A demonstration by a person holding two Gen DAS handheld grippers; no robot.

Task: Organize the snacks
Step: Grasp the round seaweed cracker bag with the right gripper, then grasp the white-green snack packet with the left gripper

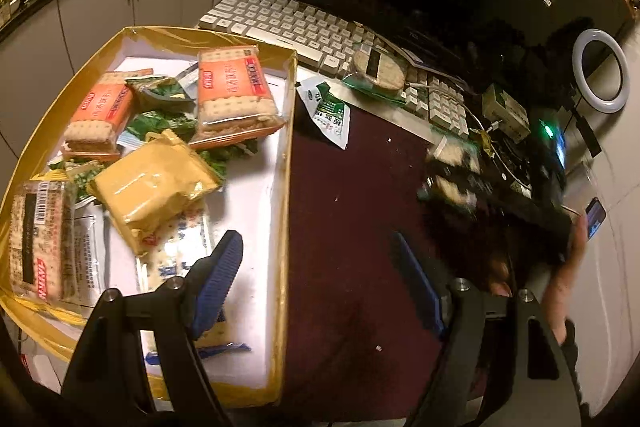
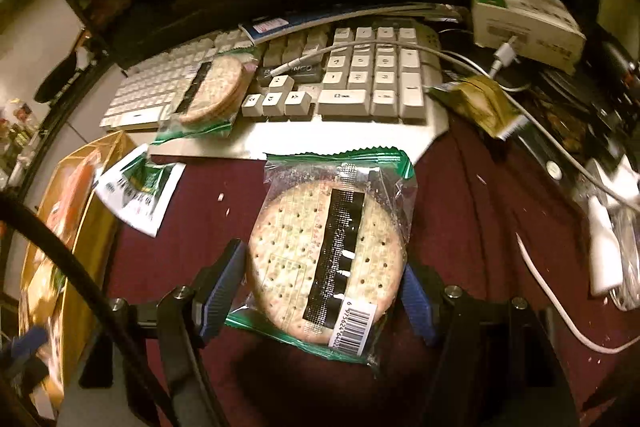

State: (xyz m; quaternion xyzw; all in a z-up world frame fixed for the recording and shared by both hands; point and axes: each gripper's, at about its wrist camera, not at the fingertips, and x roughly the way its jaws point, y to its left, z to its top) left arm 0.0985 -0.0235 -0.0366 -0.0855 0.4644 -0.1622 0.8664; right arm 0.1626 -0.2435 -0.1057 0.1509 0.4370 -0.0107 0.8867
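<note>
The right hand-held gripper (image 2: 324,287) is clamped on a round cracker packet (image 2: 332,251), its blue fingers (image 2: 224,283) pressing the packet's two sides, above the dark red surface (image 2: 480,211). Past it, a second round cracker packet (image 2: 212,93) lies on the white keyboard (image 2: 360,83), a green-and-white sachet (image 2: 136,193) lies flat on the surface to the left, and a crumpled yellow wrapper (image 2: 478,105) sits at the keyboard's right end.

The left hand-held gripper (image 1: 316,287) is spread wide and holds nothing; its left finger (image 1: 218,283) hangs over the gold-rimmed box (image 1: 286,187), the other over the surface. The box holds orange cracker packs (image 1: 236,91), a yellow packet (image 1: 156,187) and other snacks.
</note>
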